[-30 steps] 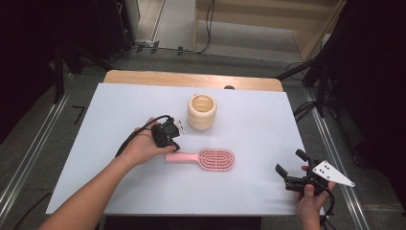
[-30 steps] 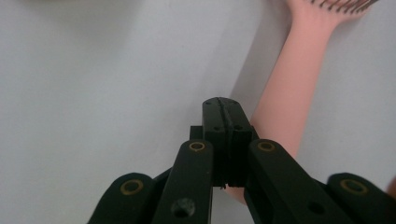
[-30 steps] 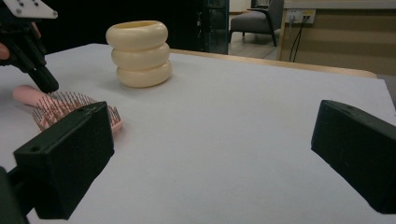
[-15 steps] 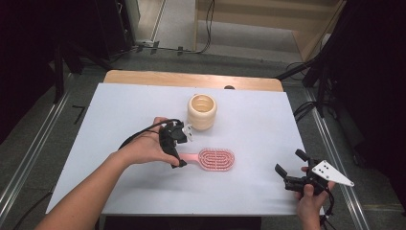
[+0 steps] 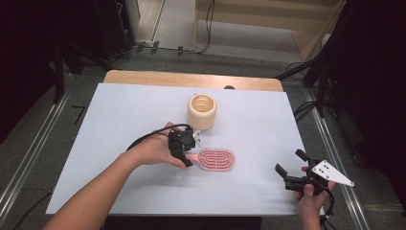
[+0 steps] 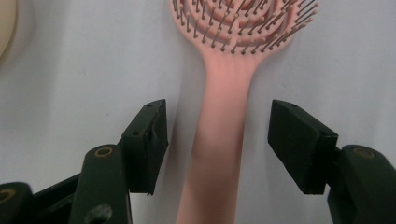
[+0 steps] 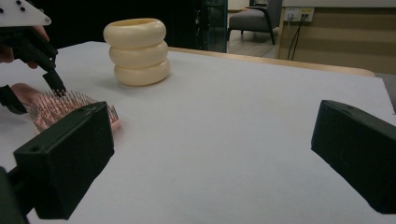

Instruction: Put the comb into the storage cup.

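Left claw (image 6: 218,140) spread wide astride the brush handle

Pink hairbrush (image 5: 216,159) lies flat, bristles up, oval slotted head; right claw (image 5: 291,167) gapes wide, holding nothing.

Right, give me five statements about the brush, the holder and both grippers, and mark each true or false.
1. The left gripper is open, one jaw on each side of the brush handle. True.
2. The brush lies bristles down. False: the bristles point up.
3. The right gripper holds the brush. False: it is open and holds nothing, apart from the brush near the table's right edge.
4. The cream holder stands upright beyond the brush. True.
5. The brush is in the holder. False: it lies on the table.
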A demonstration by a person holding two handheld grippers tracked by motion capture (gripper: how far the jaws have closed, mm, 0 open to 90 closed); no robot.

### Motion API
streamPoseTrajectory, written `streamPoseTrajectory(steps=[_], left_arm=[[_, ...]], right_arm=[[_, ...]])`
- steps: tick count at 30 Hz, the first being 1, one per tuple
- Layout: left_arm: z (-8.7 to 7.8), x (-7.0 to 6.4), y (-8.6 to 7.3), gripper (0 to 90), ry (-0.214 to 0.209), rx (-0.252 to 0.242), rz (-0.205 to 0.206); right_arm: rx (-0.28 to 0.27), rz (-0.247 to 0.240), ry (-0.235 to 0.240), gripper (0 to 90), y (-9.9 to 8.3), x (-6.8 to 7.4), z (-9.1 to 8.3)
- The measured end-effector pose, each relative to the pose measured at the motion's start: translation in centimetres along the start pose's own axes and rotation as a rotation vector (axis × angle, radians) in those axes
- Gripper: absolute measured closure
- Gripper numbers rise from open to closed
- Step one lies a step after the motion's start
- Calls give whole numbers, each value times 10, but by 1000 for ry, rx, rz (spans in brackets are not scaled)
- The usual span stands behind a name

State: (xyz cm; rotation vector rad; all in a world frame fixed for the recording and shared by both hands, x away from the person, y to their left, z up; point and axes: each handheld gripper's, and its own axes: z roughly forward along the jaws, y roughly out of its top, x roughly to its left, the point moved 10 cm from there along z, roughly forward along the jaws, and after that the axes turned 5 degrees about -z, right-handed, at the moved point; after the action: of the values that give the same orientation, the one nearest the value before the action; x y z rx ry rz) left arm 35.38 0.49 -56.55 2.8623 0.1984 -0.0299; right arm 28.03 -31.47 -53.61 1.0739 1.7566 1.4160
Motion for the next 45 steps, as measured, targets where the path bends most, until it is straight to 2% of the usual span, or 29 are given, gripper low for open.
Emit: streamPoseTrajectory(steps=[2, 4, 13, 16, 20, 26, 29, 36, 45], left_arm=[[0, 0, 3, 447, 0, -2, 14], [1, -1, 5, 488, -6, -9, 10], [8, -1, 9, 601, -26, 23, 22], [8, 0, 10, 631, -33, 31, 10], [9, 0, 11, 655, -29, 37, 35], [9, -1, 12, 680, -6, 74, 91], [10, -1, 12, 696, -3, 75, 101], [9, -3, 12, 699, 13, 75, 84], [7, -3, 13, 700, 8, 23, 57]], right_arm=[[1, 0, 0, 0, 0, 0, 0], [-1, -3, -1, 0, 0, 0, 0], [0, -2, -3, 0, 0, -1, 0], [0, -2, -4, 0, 0, -1, 0], [0, 2, -4, 0, 0, -1, 0], [3, -2, -5, 0, 0, -1, 1], [4, -2, -5, 0, 0, 0, 1], [2, -1, -6, 0, 0, -1, 1], [2, 0, -6, 0, 0, -1, 1]])
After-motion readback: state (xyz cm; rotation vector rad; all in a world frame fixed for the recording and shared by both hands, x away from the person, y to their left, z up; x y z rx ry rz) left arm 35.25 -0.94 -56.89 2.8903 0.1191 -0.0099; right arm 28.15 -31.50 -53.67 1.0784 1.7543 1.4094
